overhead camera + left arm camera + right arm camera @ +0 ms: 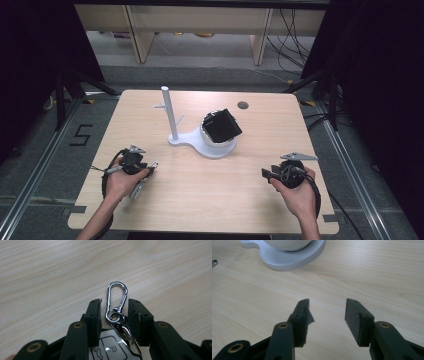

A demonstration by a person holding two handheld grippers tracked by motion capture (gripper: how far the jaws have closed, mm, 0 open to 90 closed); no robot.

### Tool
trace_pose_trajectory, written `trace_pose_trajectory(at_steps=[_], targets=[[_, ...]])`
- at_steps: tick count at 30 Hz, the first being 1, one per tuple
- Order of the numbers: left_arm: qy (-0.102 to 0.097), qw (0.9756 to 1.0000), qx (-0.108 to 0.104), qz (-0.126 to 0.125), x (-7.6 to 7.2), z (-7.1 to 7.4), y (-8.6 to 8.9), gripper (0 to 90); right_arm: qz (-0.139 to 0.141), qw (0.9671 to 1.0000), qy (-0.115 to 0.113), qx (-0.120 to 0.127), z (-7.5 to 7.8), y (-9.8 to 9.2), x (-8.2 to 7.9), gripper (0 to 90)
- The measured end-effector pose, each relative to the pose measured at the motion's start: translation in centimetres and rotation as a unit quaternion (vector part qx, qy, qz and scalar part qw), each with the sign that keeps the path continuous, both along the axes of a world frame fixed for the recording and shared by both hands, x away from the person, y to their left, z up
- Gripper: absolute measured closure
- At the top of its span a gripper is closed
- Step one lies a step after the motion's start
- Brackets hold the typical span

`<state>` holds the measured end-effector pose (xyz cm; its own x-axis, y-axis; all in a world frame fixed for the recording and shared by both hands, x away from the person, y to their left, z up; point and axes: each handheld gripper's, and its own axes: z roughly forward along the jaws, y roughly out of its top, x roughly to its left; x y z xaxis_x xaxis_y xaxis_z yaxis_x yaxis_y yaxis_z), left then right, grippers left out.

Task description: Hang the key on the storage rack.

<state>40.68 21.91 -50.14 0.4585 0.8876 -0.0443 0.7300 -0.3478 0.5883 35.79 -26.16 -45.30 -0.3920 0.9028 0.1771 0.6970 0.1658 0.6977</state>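
High view: I see both of my hands low on the pale wooden worktop, one tool in each. The left tool sits near the left front corner, angled toward the middle, and the right tool rests well apart from it on the right side, pointing left.

In the left gripper view, the car key fob lies flat on the worktop between my left tool's two black jaws, with its silver carabiner clip stretching out ahead of the tips. The jaws stand on either side of the clip and its small ring; I see a gap on each side, so the pads are not pressing on it. The left tool is partly spread around the key, not pinching it.

In the right gripper view, my right tool is spread wide with bare wood between the jaws and nothing held. Ahead of it lies the edge of the white stand base.

From the high view, that white stand sits at the centre of the worktop, with a tall white post rising from its left part and a white bowl-like cup on its right part holding a black boxy object, tilted. The key is well apart from the stand, down by my left hand.
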Motion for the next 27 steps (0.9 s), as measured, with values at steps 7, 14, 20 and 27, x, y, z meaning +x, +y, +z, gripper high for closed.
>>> trace_pose_trajectory(at_steps=[7,14,20,27], targets=[[0.001,0.9999,0.011,-0.011,0.0,0.1,-0.2,64.0,0.004,1.0,-0.001,0.001,0.0,0.0,0.0,55.5],[-0.004,1.0,-0.007,0.0,0.0,0.3,-0.1,62.9,0.001,1.0,-0.002,0.002,0.0,-0.1,0.0,55.5],[-0.023,0.9995,-0.02,-0.003,-1.1,2.2,0.0,65.4,-0.001,1.0,0.001,-0.004,0.1,-0.2,-0.1,55.5],[-0.01,0.9999,-0.009,-0.006,-1.7,2.3,0.7,64.2,-0.002,1.0,0.001,-0.005,0.1,-0.1,-0.1,55.5]])
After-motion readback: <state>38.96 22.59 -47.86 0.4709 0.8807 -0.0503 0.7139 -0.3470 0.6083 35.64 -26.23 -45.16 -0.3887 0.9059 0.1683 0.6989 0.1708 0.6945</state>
